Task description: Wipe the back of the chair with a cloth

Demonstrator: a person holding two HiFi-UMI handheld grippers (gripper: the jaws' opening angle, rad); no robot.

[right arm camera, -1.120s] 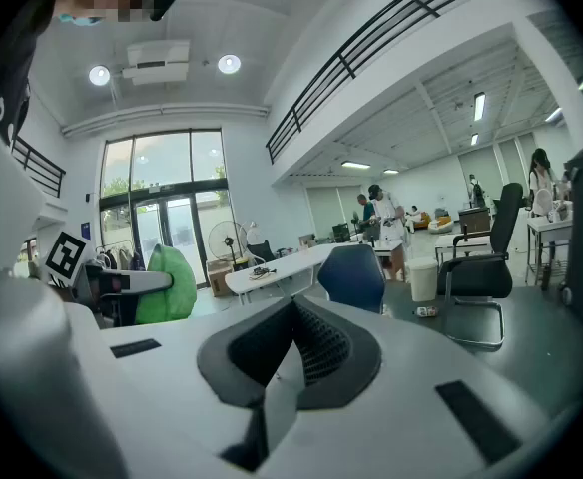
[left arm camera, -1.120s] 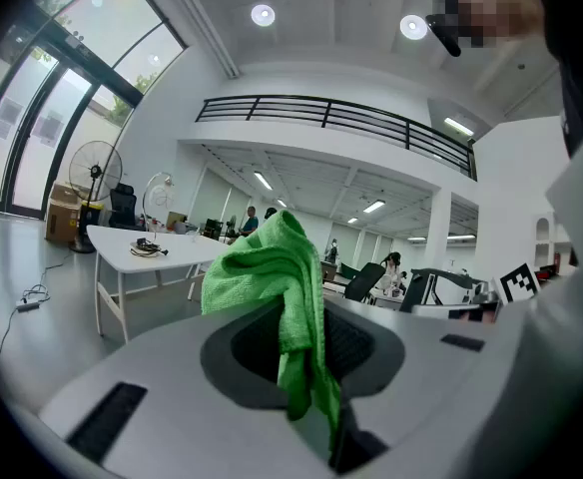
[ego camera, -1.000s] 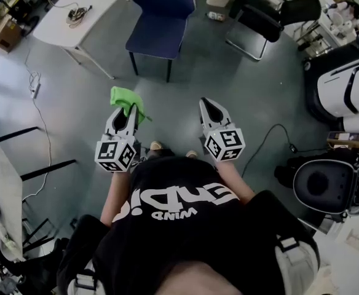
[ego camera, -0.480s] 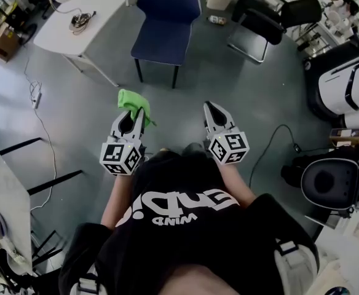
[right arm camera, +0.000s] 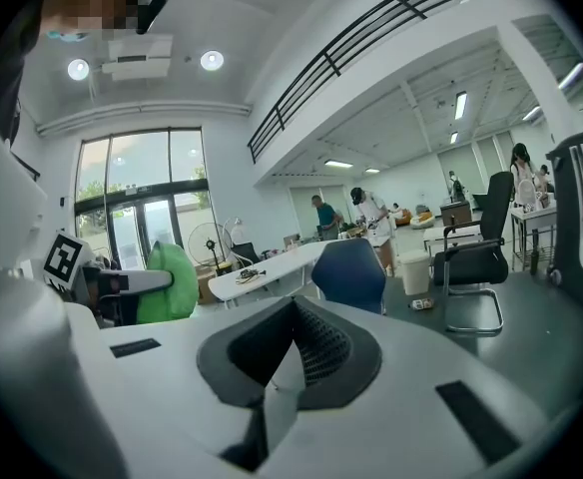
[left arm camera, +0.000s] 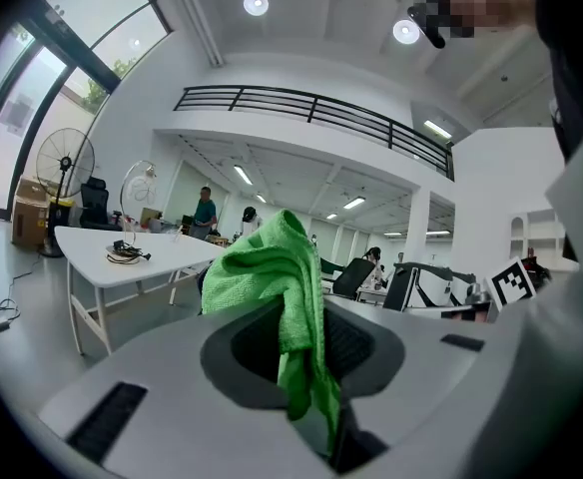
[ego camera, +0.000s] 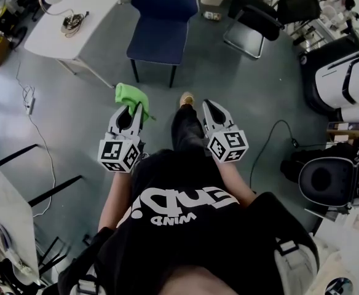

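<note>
Firmly, left gripper pinches green cloth; right gripper sits closed.

Bare grey floor is being offered as an open path from the left gripper and right gripper to the blue chair. The chair's left side is being crowded by a white table. The right side is being narrowed by a black office chair and a white machine. Between the grippers, room is being taken by the person's leg. The left jaws are being filled by a green cloth.
</note>
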